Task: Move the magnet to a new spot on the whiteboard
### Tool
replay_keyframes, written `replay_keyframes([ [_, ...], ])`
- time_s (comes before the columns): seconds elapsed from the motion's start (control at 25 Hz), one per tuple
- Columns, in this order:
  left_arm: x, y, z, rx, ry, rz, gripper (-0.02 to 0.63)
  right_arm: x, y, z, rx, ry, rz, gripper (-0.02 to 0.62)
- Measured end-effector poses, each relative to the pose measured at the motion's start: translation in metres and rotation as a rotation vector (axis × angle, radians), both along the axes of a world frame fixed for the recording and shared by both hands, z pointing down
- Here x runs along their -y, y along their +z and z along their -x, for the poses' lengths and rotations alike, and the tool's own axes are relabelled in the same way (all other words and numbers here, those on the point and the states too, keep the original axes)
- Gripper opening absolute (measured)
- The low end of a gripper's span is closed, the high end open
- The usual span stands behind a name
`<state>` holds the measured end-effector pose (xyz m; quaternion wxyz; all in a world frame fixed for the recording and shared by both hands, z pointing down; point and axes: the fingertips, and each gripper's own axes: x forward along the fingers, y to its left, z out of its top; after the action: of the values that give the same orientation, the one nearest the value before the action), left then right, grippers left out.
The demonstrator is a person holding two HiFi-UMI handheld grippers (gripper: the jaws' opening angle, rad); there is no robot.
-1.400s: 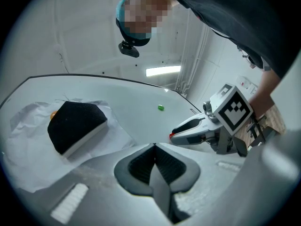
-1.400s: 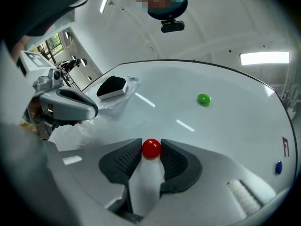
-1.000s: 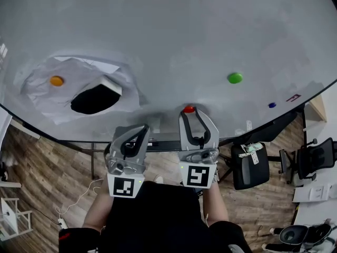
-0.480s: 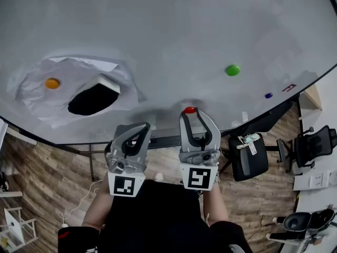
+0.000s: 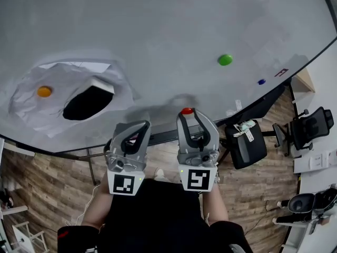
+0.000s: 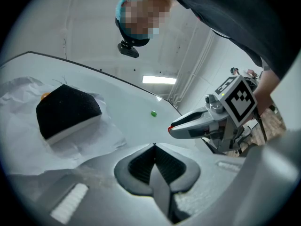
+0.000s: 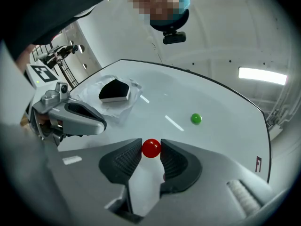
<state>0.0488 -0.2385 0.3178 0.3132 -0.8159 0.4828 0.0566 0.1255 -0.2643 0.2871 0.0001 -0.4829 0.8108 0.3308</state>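
The white whiteboard (image 5: 174,30) fills the upper part of the head view. My right gripper (image 5: 187,111) is shut on a round red magnet (image 7: 151,148), pinched between its two dark pads at the tips. It hangs near the board's lower edge. A green magnet (image 5: 225,59) sits on the board up and to the right of it, also visible as the green magnet (image 7: 196,119) ahead of the jaws. My left gripper (image 5: 138,129) is lower and to the left, its jaws shut with nothing in them. An orange magnet (image 5: 44,91) pins crumpled paper at far left.
A black-and-white eraser (image 5: 87,100) lies on crumpled white paper (image 5: 31,109) on the board's left side. A small blue magnet (image 5: 261,81) and red marks (image 5: 280,72) sit near the right edge. Black office chairs (image 5: 245,147) stand on the wooden floor below.
The view has shifted: the board's things slid left and the green magnet moved up. The right gripper keeps the red magnet at the board's lower edge. The left gripper holds its place.
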Motion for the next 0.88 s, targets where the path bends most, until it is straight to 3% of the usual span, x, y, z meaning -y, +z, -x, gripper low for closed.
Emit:
replay_keyframes([
  [0.88, -0.013, 0.007, 0.005, 0.004, 0.124, 0.023, 0.002, -0.042, 0.014, 0.001, 0.027, 0.11, 0.033, 0.124],
])
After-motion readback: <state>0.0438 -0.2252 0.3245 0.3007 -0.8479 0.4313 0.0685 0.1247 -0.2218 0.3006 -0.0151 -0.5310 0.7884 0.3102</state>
